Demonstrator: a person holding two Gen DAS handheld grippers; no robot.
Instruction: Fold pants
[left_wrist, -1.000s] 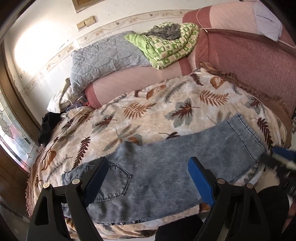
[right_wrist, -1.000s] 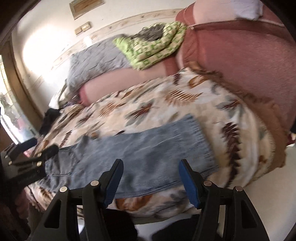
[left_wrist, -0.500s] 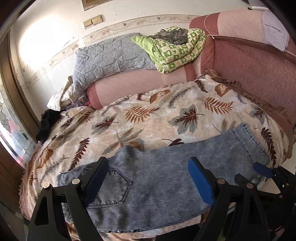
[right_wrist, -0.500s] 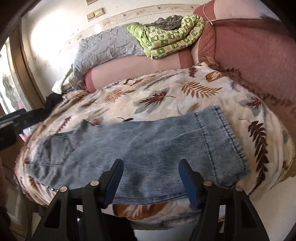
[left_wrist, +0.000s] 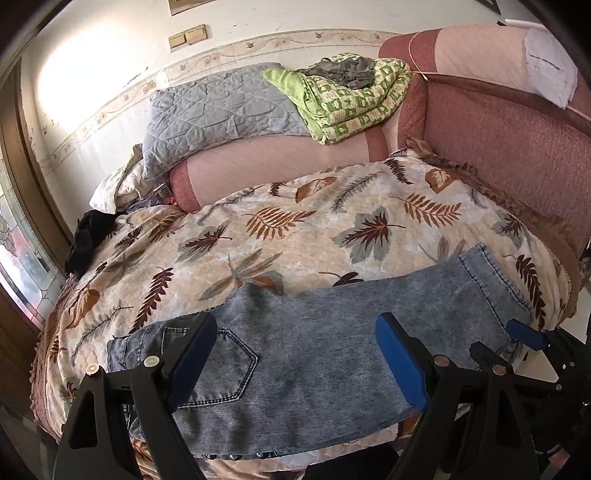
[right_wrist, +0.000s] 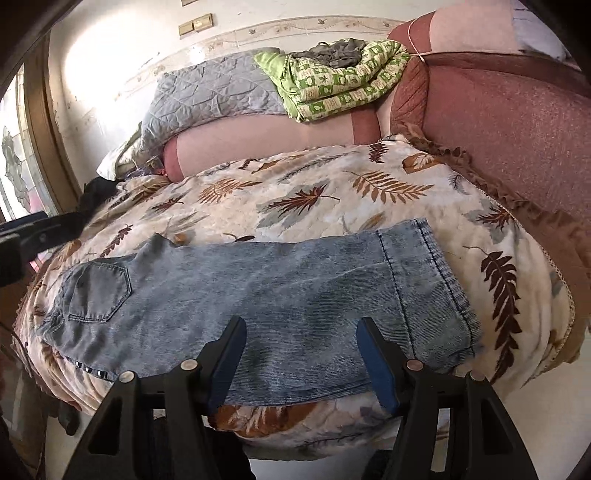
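Light blue denim pants (left_wrist: 325, 332) lie flat along the near edge of a bed covered by a leaf-patterned blanket (left_wrist: 295, 236). They look doubled leg on leg, with the back pocket (left_wrist: 229, 365) and waist at the left and the hem (right_wrist: 436, 280) at the right. My left gripper (left_wrist: 295, 360) hovers open over the pocket end, nothing between its blue pads. My right gripper (right_wrist: 301, 363) hovers open over the near edge of the leg (right_wrist: 258, 295), closer to the hem. Each gripper shows at the edge of the other's view: the right gripper (left_wrist: 528, 336), the left gripper (right_wrist: 22, 236).
A pink bolster (left_wrist: 273, 170), a grey quilted pillow (left_wrist: 221, 110) and a folded green blanket (left_wrist: 351, 99) line the far side. A red padded headboard (left_wrist: 509, 147) rises at the right. A black garment (left_wrist: 88, 240) lies by the window at the left. Pale floor (right_wrist: 535, 424) shows below the bed's right corner.
The right gripper dropped closer to the pants and rolled level, then stayed still. In the left wrist view it slid lower along the right edge. The left gripper and the pants barely moved.
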